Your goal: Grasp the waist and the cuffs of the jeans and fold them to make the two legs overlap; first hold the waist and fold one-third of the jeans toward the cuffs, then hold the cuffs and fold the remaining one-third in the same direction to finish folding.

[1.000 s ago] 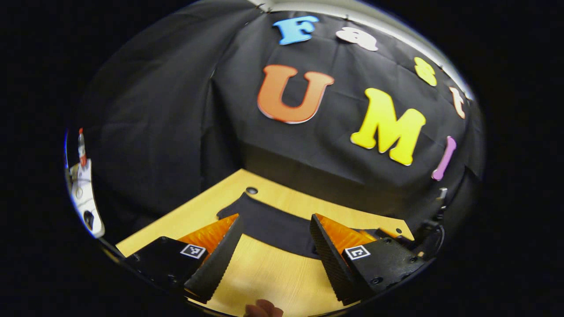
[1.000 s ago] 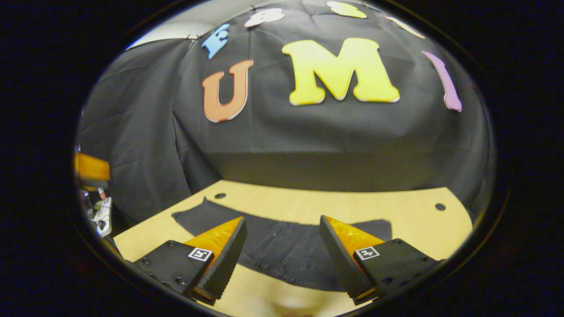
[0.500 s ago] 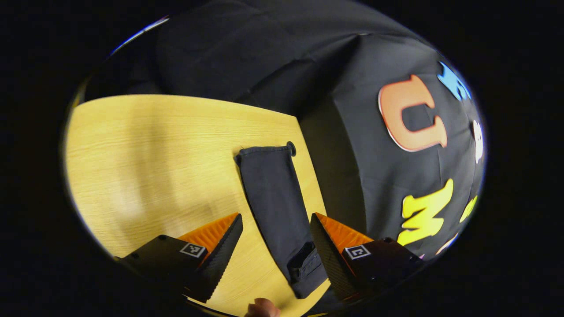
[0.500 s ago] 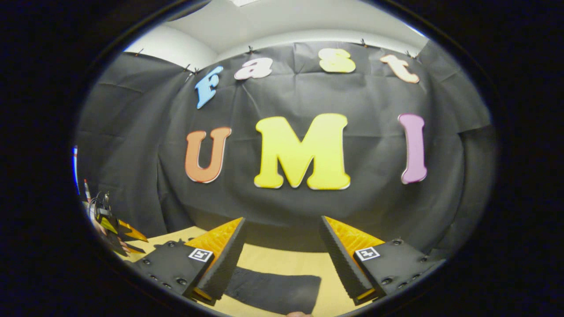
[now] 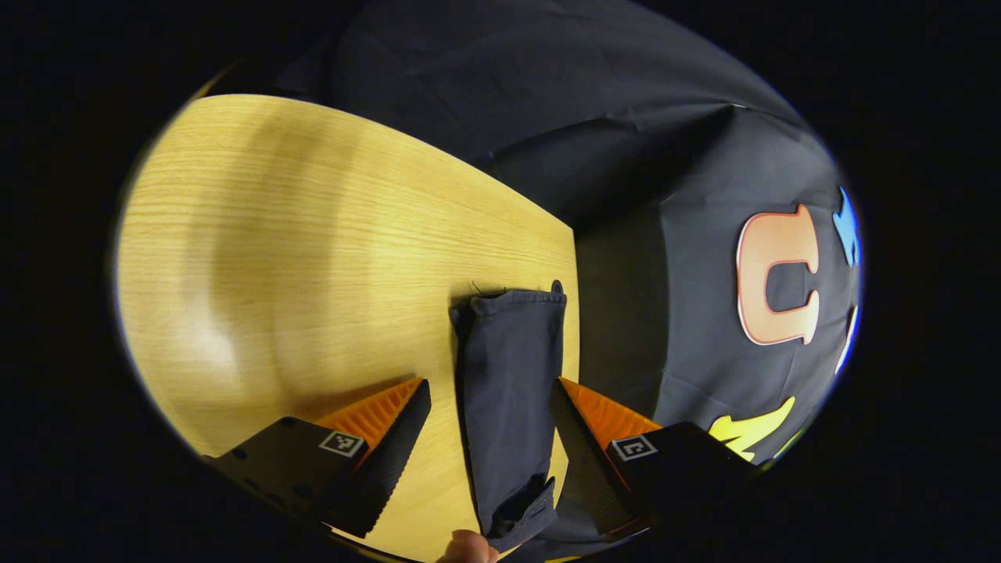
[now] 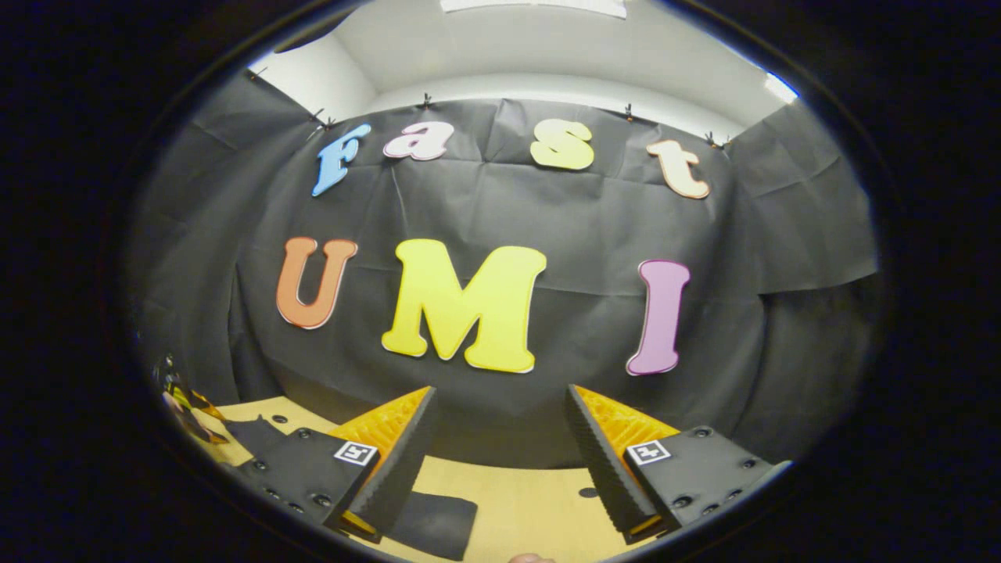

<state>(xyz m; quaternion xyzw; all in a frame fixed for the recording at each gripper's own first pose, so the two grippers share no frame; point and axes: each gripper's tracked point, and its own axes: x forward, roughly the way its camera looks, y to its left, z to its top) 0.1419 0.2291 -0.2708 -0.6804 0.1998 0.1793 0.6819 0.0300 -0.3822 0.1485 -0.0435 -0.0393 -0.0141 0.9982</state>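
Note:
Dark jeans lie flat on the wooden table as a long narrow strip. In the left gripper view the strip runs between my fingers, and its cuff end lies farther off near the table's edge. My left gripper is open above the strip, one finger on each side, not touching the cloth. My right gripper is open, raised and facing the booth wall. In the right gripper view one end of the jeans shows low between its fingers, well below them.
A small round hole sits in the table beside the cuff, and another hole shows in the right gripper view. The black cloth wall stands close behind the table's far edge. A person's fingertip shows at the bottom.
The left gripper has turned to look along the jeans leg and come nearer the cuff. The right gripper has tilted up from the jeans to face the wall. Both stayed open.

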